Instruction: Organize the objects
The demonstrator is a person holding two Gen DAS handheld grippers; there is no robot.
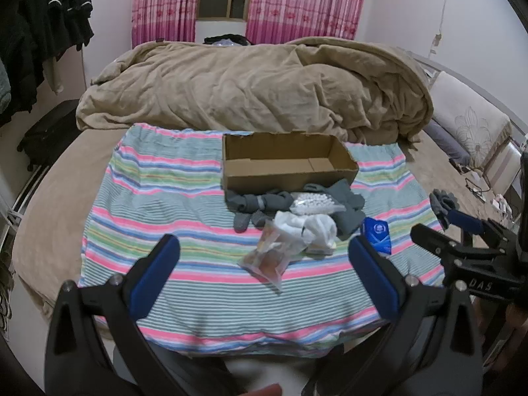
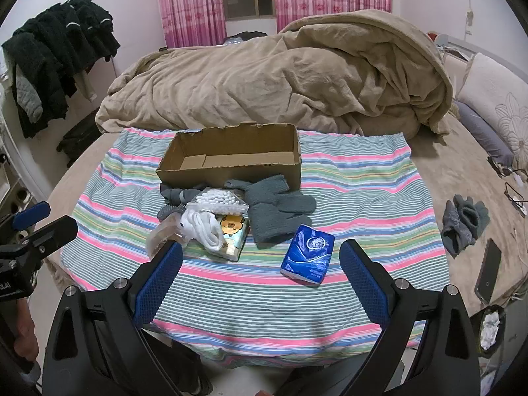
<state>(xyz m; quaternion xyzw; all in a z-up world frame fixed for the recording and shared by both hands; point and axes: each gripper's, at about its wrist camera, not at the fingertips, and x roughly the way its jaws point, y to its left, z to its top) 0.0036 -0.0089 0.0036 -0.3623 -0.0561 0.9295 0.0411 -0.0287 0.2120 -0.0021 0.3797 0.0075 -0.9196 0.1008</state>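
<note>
Both my left hand-held gripper [image 1: 264, 257] and right hand-held gripper [image 2: 260, 264] hang released, empty. The tissue pack [image 2: 307, 253] looks light, squashy; I'd pinch its long sides.

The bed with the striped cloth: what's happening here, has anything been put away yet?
Nothing yet. A person holds both grippers over the near edge of the striped cloth; the left gripper and right gripper are open and empty. The cardboard box is empty. In front of it lie grey gloves, a bag of white beads, white cloth and a blue tissue pack.
</note>
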